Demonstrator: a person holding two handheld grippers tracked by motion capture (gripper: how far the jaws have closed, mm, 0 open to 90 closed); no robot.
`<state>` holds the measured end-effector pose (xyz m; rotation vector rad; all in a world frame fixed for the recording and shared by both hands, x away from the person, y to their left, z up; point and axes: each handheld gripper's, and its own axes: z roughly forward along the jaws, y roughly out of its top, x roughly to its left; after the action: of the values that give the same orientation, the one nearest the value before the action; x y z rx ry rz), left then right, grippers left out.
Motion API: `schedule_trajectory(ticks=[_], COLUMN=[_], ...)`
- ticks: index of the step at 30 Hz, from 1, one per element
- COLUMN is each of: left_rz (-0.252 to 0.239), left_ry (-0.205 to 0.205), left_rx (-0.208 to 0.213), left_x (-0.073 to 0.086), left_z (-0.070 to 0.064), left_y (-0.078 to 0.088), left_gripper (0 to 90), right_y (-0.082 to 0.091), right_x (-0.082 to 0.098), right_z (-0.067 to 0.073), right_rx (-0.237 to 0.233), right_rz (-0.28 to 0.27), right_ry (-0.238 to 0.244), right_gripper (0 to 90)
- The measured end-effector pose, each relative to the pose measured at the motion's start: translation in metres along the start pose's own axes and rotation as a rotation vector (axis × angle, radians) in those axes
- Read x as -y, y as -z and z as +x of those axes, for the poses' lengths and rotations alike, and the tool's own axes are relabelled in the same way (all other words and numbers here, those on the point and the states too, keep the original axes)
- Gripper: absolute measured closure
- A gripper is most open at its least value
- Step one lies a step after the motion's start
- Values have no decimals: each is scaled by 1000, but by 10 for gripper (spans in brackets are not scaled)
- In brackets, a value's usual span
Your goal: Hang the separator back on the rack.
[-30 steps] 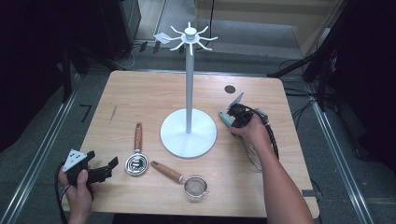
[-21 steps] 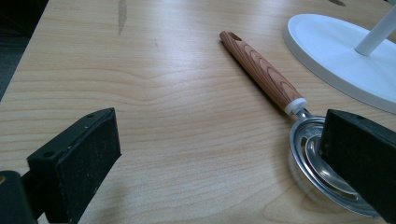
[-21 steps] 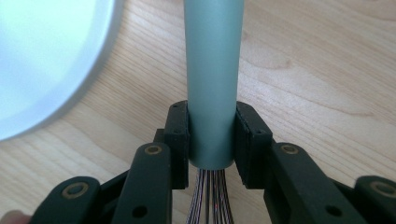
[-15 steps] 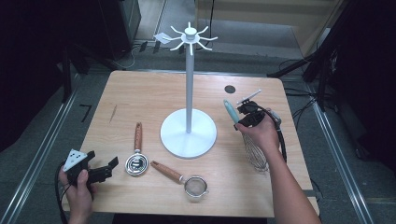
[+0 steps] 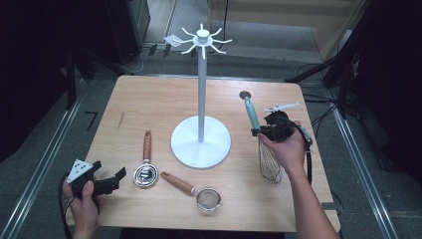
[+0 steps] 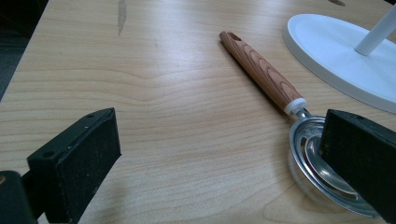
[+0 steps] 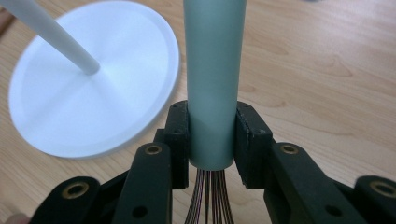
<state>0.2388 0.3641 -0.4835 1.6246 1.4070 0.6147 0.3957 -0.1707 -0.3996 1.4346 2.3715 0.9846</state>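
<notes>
Whisk (image 5: 259, 134) sits clamped in the right tool (image 5: 263, 131), whose two black pads press the lower end of its pale green handle just above the wires; in the right gripper view (image 7: 211, 84) the handle stands straight up between them. From the high view the handle points toward 11 o'clock and the wire cage hangs toward 6 o'clock, over the worktop's (image 5: 149, 104) right part, at 3 o'clock of the white stand (image 5: 201, 142). The right hand (image 5: 283, 144) wraps the tool from behind, forearm coming in from 6 o'clock. Bare wood lies between whisk and stand base; the right edge is near.

The left tool (image 5: 110, 183) is held low at the near left corner, its jaws wide apart with nothing between them, pointing at 3 o'clock toward a wooden-handled coil utensil (image 5: 145, 169). A small strainer (image 5: 199, 194) lies just beyond.
</notes>
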Motion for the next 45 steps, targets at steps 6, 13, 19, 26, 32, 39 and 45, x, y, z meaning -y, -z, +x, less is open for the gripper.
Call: schedule_trajectory(ticks=[6, 13, 19, 26, 32, 39, 45], left_rz=[0, -4, -5, -8, -5, -8, -8], left_ry=[-2, -4, -1, 1, -6, 1, 1], left_rx=[-2, -3, -4, -3, -3, -3, -3], left_x=[0, 0, 0, 0, 0, 0, 0], left_z=[0, -1, 0, -1, 0, -1, 0], left_y=[0, 0, 0, 0, 0, 0, 0], left_gripper=[0, 0, 0, 0, 0, 0, 0], right_y=[14, 30, 41, 50, 55, 59, 61], right_x=[8, 14, 14, 11, 8, 2, -3], right_z=[5, 17, 29, 46, 51, 56, 60], right_rx=[-36, -73, -119, -148, -182, -188, -220], right_rz=[-131, -280, -364, -464, -513, -581, -627], right_ry=[-12, 9, 27, 71, 93, 141, 165], right_gripper=[710, 709, 709, 709, 710, 709, 709])
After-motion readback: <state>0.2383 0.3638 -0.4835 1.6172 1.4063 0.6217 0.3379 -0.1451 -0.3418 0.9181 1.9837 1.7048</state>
